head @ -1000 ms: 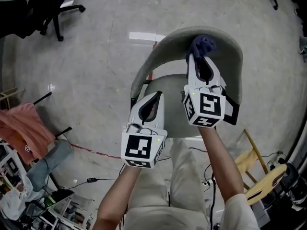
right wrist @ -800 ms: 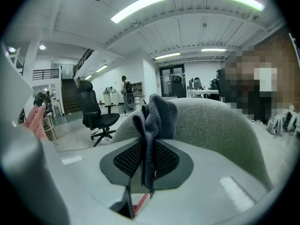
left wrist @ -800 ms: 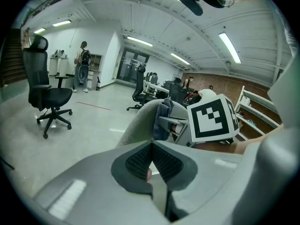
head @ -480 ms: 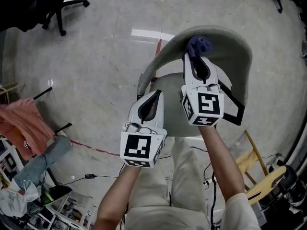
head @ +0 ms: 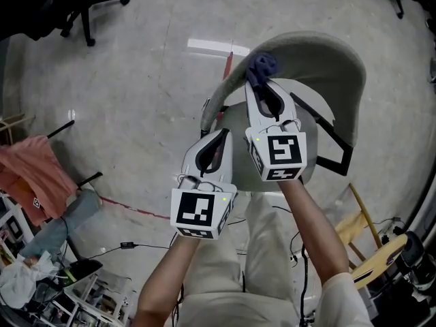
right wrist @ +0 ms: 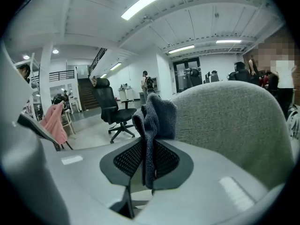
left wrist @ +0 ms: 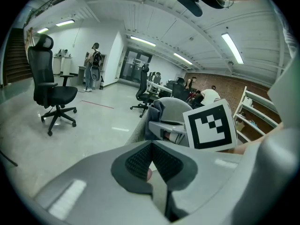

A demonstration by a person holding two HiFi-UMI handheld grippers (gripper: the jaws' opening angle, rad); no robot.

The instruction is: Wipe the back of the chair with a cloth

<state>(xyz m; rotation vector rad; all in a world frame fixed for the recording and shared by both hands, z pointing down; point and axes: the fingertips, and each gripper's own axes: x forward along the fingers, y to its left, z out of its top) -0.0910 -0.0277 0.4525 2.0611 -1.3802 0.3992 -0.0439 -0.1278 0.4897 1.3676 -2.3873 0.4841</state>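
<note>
You hold two grippers: one left gripper (head: 222, 133), one right gripper (head: 259, 82). Two marker cubes (head: 202, 213), one on each. One cloth (head: 262, 65), at your right gripper's tips. One grey chair (head: 323, 63), just ahead of both tools. Two black office chairs (head: 82, 9): one far out left of your left gripper, one far ahead and right of your right gripper. One pink garment (head: 30, 172), well left of your left gripper.
</note>
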